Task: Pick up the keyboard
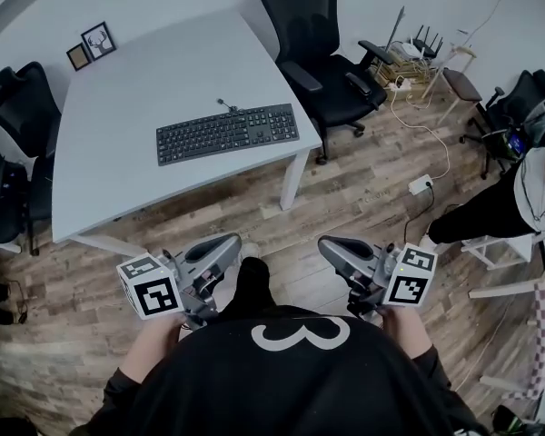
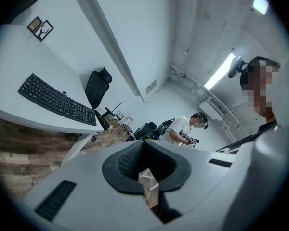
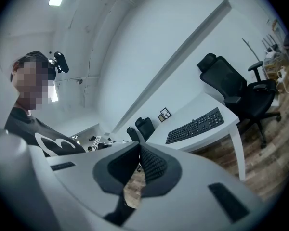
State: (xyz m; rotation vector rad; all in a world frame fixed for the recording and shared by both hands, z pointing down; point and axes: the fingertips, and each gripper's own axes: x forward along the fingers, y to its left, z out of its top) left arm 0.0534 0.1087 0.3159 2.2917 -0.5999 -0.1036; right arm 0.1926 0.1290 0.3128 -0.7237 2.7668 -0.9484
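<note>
We are holding the grey left gripper (image 1: 231, 242) and grey right gripper (image 1: 326, 242) at our waist, jaws pressed together and empty. The flat black keyboard (image 1: 227, 133) is lying well apart on the white table (image 1: 136, 71).

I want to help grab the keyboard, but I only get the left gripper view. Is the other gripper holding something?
Observer: No. The right gripper is shut with nothing in it.
Operator: Are we at the table now?
Observer: Not yet. The head view shows the left gripper and the right one both held over the wooden floor, apart from the table. The keyboard lies ahead of them near the table's front edge.
</note>
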